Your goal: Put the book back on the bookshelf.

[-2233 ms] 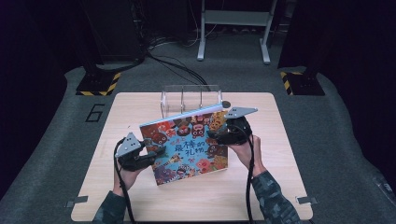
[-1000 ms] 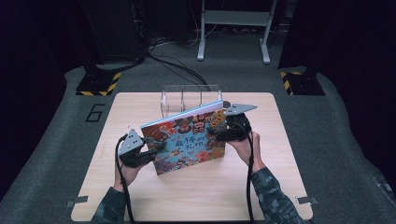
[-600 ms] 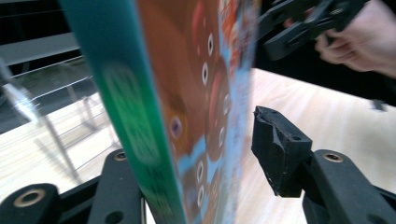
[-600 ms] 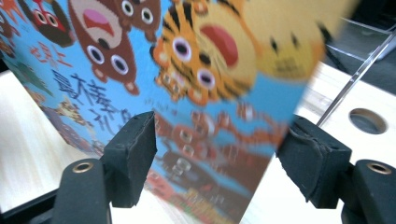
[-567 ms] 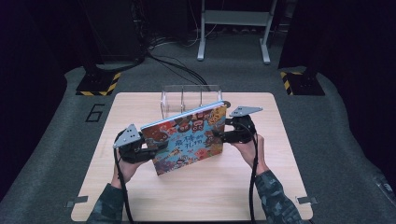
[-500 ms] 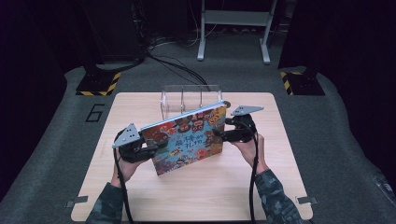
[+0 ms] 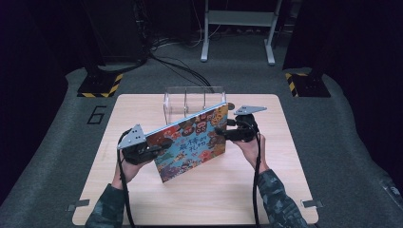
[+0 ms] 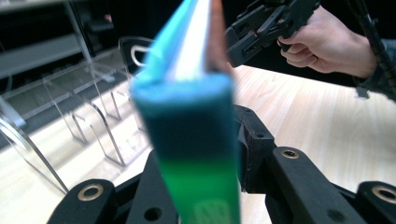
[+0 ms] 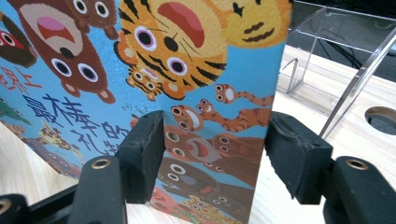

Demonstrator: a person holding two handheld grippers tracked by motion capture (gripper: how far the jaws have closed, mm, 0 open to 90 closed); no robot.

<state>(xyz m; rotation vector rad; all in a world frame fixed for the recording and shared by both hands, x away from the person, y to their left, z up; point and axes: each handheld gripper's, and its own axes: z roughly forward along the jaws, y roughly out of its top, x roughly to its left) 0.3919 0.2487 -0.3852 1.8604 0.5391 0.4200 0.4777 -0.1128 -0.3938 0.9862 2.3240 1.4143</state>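
Left hand-held gripper (image 7: 157,151) clamped on picture book (image 7: 190,140) edge, jaws just closed. Right hand-held gripper (image 7: 223,133): jaws closing, straddling opp. edge, pads not pressing. Book held tilted above table (image 7: 266,190), near acrylic rack (image 7: 190,97).

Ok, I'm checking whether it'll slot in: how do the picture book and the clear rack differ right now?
The picture book is opaque and brightly coloured; the clear rack is see-through. The picture book is tilted up on edge near the middle of the table; the clear rack sits flat toward its far edge. The picture book is one flat slab; the clear rack has upright dividers. Both are similar in width.
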